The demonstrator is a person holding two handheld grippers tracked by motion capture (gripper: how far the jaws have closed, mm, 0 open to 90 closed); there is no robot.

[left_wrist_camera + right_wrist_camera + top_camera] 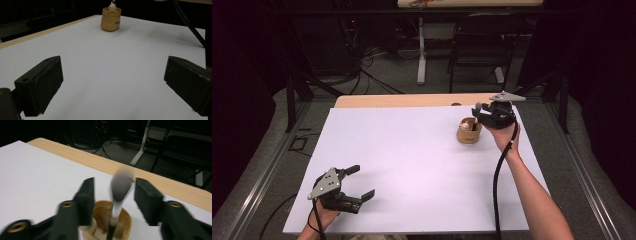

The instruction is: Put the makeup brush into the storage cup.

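From the high view, the left claw (357, 182) rests at the lower left of the frame on the white table (412, 165), jaws spread wide with nothing between them. The right claw (477, 111) hangs at the upper right, directly over a small tan cup (469, 134) standing near the table's far edge.

In the left gripper view, the cup (111, 20) sits well away at the top centre, a small pale figure (112, 7) poking above its rim; bare white table lies between the two black jaws.

In the right gripper view, a makeup brush (117, 200) stands upright in the cup (126, 222), its grey bristle head between the parted jaws, which touch neither side of it. The frame is blurred, so the hand looks to be moving. The cup seems light: I'd worry that a jaw clipping its rim tips it over, or that closing on the soft bristles rather than the handle lets the brush slip.
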